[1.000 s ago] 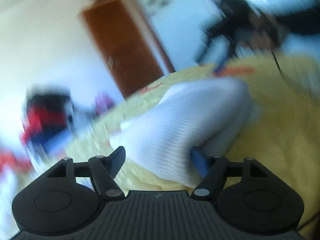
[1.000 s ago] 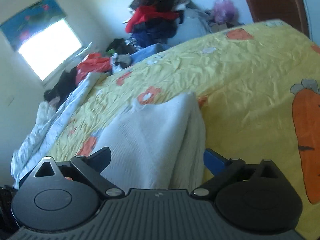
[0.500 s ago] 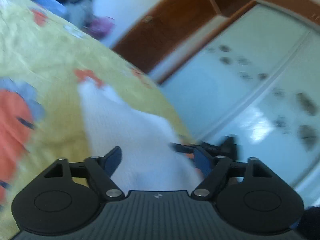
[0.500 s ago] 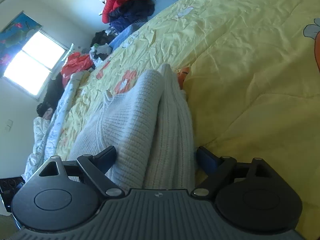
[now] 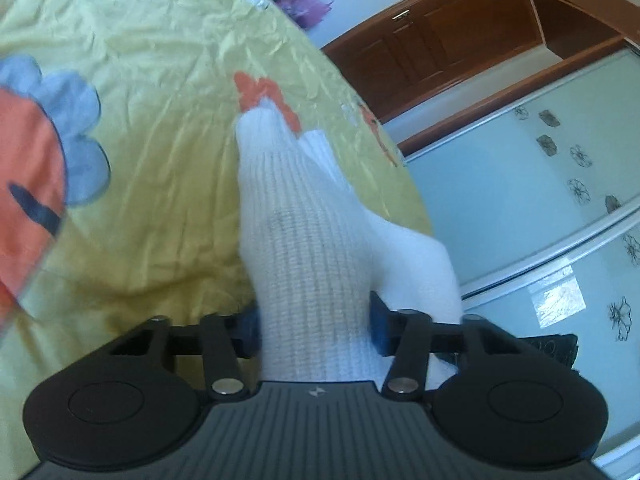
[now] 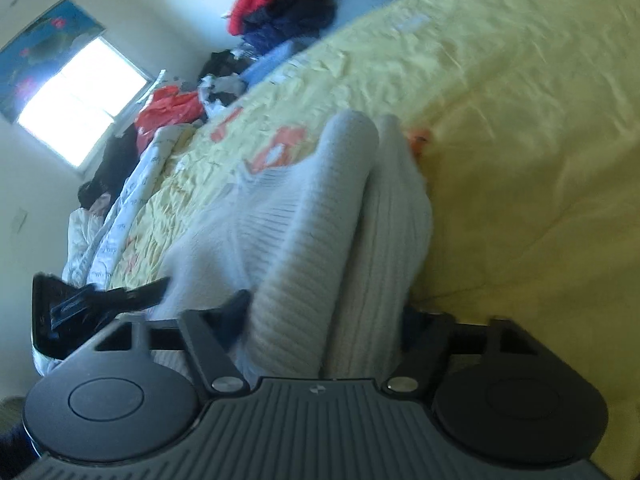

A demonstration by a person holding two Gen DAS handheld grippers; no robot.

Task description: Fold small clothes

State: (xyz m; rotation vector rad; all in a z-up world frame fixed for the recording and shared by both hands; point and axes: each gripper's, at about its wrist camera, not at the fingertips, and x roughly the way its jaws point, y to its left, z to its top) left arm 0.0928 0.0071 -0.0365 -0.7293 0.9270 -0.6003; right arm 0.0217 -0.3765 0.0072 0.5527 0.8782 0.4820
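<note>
Gripping a white ribbed knit garment (image 5: 308, 264), the left gripper (image 5: 314, 326) has its jaws clamped on a bunched fold. The right gripper (image 6: 324, 320) pinches another folded part of it (image 6: 320, 232). Ahead of both jaws the garment lies on a bed's yellow carrot-print quilt (image 5: 160, 152).

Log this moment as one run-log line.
step: fold in progress | left gripper: shut on white knit garment | right gripper: shut on same garment, bunched | surface: yellow bedspread
</note>
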